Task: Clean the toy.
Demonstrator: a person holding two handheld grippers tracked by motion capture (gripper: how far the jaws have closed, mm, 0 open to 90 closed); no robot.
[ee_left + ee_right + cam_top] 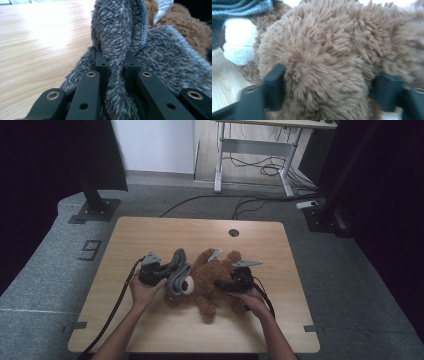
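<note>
A brown teddy bear lies on the wooden table, with a grey fuzzy cloth over its head end. My left gripper is shut on a fold of that cloth, which is pinched between the black jaws. My right gripper comes in from the right onto the bear's body. Up close, its jaws stand on either side of a thick brown plush limb, and the fur bulges against both pads. The bear's white muzzle lies beyond.
A white label sticks out from the bear beside the cloth. The table has a round cable hole near its far edge. Both hands rest on the table's near half. Black stands and floor cables lie beyond the table.
</note>
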